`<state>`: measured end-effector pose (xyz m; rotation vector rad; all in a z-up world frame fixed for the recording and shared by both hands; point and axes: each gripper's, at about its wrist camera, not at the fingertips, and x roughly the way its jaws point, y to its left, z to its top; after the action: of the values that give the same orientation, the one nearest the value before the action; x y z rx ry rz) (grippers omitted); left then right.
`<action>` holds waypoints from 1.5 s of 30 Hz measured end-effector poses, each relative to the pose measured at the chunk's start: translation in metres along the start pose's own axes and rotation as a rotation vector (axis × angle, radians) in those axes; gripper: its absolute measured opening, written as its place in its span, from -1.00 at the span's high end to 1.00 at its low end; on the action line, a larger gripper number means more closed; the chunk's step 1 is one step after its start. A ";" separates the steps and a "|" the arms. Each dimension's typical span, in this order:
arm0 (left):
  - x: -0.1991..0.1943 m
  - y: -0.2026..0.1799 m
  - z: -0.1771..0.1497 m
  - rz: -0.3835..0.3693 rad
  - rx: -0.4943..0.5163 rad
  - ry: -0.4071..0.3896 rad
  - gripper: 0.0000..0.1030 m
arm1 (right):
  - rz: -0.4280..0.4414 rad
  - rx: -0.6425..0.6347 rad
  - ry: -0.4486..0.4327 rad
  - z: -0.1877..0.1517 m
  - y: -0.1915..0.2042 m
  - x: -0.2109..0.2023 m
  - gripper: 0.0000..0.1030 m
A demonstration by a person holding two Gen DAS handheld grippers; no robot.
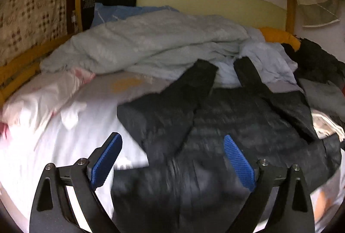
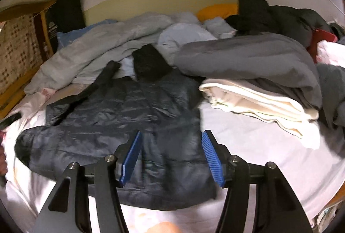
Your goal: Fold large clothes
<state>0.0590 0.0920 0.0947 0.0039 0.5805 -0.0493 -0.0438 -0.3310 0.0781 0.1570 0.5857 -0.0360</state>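
A dark puffer jacket [image 2: 120, 125] lies spread across the centre of the frame on a white sheet [image 2: 258, 142], sleeves apparently folded inward. The left gripper [image 1: 172, 159] and right gripper [image 2: 171, 157] hover released, holding nothing; the next fold needs matched grips on the hem corners.

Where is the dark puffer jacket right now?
The dark puffer jacket lies spread on the white sheet, centre-left in the right wrist view, left of the folded cream blanket.

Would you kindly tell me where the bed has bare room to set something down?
Bare sheet lies right of the dark jacket, below the cream blanket. The back is crowded with bedding.
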 end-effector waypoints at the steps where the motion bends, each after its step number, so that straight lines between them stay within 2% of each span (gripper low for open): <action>1: 0.005 0.001 0.009 -0.003 0.004 -0.005 -0.84 | 0.016 -0.009 0.000 0.005 0.008 0.000 -0.19; 3: 0.009 0.006 0.018 -0.005 0.004 -0.014 -0.84 | 0.042 -0.027 0.002 0.015 0.023 0.000 -0.34; 7: 0.025 0.022 0.013 -0.011 -0.008 -0.023 -0.84 | 0.109 -0.048 0.037 0.040 0.061 0.017 -0.34; 9: 0.041 0.034 0.002 -0.007 -0.036 0.022 -0.84 | 0.169 -0.034 0.088 0.055 0.086 0.038 -0.34; 12: 0.067 0.055 -0.005 0.101 -0.073 0.121 -0.83 | 0.292 0.012 0.196 0.076 0.131 0.083 -0.34; 14: 0.070 0.076 -0.005 0.074 -0.153 0.131 -0.83 | 0.376 0.044 0.274 0.087 0.170 0.122 -0.34; 16: 0.067 0.093 -0.004 0.083 -0.210 0.119 -0.83 | 0.422 0.060 0.337 0.092 0.206 0.160 -0.34; 20: 0.062 0.108 -0.004 0.105 -0.238 0.096 -0.83 | 0.407 0.054 0.427 0.088 0.266 0.239 -0.27; 22: 0.070 0.110 -0.006 0.060 -0.246 0.126 -0.83 | 0.391 0.081 0.474 0.081 0.285 0.278 -0.24; 25: 0.088 0.098 -0.010 -0.006 -0.201 0.188 -0.79 | 0.385 0.116 0.527 0.071 0.301 0.318 -0.10; 28: 0.100 0.077 -0.014 -0.007 -0.131 0.220 -0.73 | 0.389 0.120 0.551 0.064 0.308 0.341 0.10; 32: 0.116 0.061 -0.018 -0.057 -0.113 0.267 -0.65 | 0.404 0.081 0.574 0.060 0.314 0.347 0.92; 36: 0.122 0.058 -0.022 -0.055 -0.105 0.296 -0.55 | 0.406 -0.009 0.508 0.062 0.313 0.306 0.95; 38: 0.121 0.060 -0.022 -0.052 -0.105 0.307 -0.53 | 0.440 -0.014 0.518 0.058 0.307 0.279 0.95; 44: 0.116 0.061 -0.029 -0.036 -0.086 0.324 -0.52 | 0.421 0.006 0.578 0.024 0.279 0.219 0.94; 45: 0.115 0.060 -0.030 -0.034 -0.083 0.322 -0.52 | 0.429 0.015 0.597 0.018 0.275 0.215 0.88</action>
<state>0.1410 0.1473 0.0060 -0.0806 0.9038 -0.0583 0.1666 -0.0602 0.0112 0.3097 1.1355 0.4360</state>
